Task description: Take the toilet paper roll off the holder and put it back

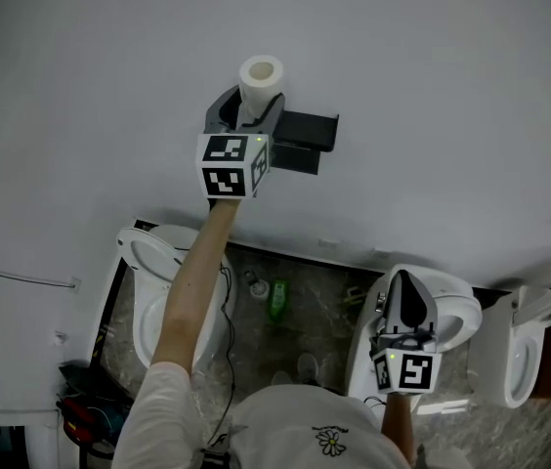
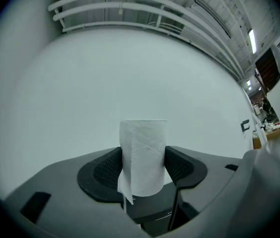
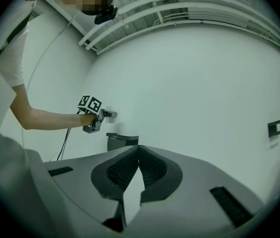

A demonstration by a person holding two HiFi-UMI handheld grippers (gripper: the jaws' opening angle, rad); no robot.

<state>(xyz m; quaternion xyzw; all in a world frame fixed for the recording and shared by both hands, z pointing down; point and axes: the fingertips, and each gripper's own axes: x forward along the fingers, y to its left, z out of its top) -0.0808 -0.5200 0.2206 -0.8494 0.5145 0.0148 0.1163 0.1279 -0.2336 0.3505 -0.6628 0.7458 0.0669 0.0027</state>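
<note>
Upright white toilet paper roll (image 2: 142,152) pinched in left gripper (image 2: 143,163); right gripper (image 3: 138,153) closed, empty.

Wall (image 1: 432,86): plain white, unbroken, filling most of the head view. Floor (image 1: 329,306): dark mottled stone, exposed along the foot of the wall. Three white toilets stand in a row against the wall's foot: one at the left (image 1: 144,252), one right of centre (image 1: 461,311), one at the right edge (image 1: 529,345). A green bottle (image 1: 277,301) stands on the floor between the first two. A small black bracket (image 3: 275,128) is fixed to the wall. Overhead run white pipes (image 2: 90,12) and a lit strip light (image 2: 251,39).
</note>
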